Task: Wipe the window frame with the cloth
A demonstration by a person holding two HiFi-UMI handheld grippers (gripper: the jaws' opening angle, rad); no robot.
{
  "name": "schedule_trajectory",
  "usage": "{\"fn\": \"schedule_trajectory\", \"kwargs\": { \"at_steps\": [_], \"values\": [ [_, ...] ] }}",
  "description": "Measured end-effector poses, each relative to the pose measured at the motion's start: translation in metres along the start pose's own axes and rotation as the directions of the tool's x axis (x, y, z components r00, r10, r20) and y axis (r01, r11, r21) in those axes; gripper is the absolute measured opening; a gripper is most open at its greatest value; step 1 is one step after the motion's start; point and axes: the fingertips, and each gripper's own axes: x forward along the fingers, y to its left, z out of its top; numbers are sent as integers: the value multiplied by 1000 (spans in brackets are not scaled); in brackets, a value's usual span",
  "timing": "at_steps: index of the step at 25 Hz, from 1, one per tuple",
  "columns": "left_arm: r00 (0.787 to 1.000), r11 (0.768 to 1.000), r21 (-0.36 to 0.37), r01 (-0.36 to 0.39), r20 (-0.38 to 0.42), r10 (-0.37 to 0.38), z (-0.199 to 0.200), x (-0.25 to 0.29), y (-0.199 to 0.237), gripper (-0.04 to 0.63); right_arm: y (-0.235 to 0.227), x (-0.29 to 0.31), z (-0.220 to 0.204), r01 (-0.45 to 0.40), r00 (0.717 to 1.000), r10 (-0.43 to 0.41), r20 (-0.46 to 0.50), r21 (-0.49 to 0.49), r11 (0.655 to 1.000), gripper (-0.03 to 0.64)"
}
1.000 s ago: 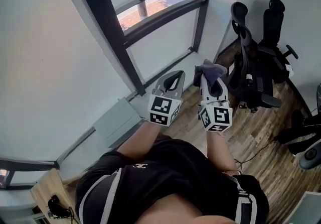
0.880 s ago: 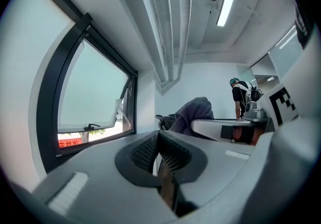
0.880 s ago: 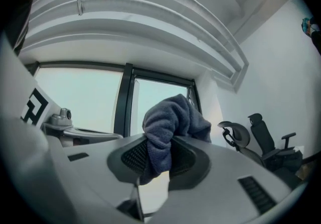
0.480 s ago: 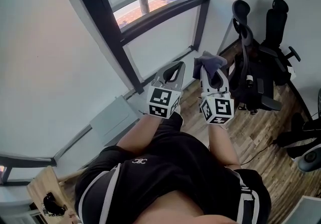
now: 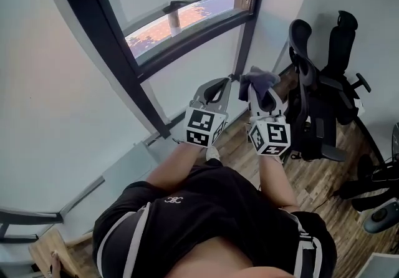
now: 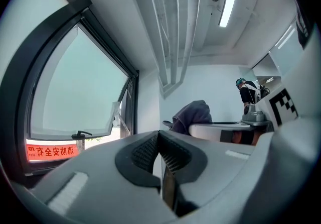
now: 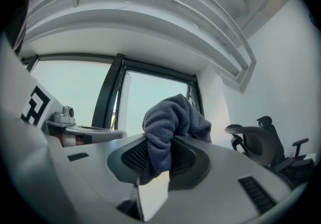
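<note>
Dark window frame (image 5: pixel 112 46) fills the wall ahead, with the crumpled grey-blue cloth (image 5: pixel 262 76) pinched in the right claw (image 5: pixel 262 92) near it, while the left claw (image 5: pixel 217 85) is closed on nothing.

The frame (image 5: pixel 93 27) is running off the head view's top edge. The cloth (image 7: pixel 168 127) is vanishing between the jaws of the right gripper (image 7: pixel 158 160) — its lower end is lying out of sight. The red sign (image 6: pixel 50 151) is being cropped by the frame. Whether the left gripper (image 5: pixel 215 91) is touching the frame is not showing — the tips are merely overlapping it.
</note>
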Motion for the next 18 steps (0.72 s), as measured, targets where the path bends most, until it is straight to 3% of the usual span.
{"fn": "schedule_trajectory", "kwargs": {
  "at_steps": [10, 18],
  "values": [
    [999, 999, -46, -27, -40, 25, -5, 109, 75, 9, -61, 120, -14, -5, 999, 6, -34, 37, 999, 87],
    [997, 997, -44, -64, -47, 62, -14, 180, 128, 9, -96, 206, -29, -41, 999, 42, -29, 43, 998, 87]
  ]
}}
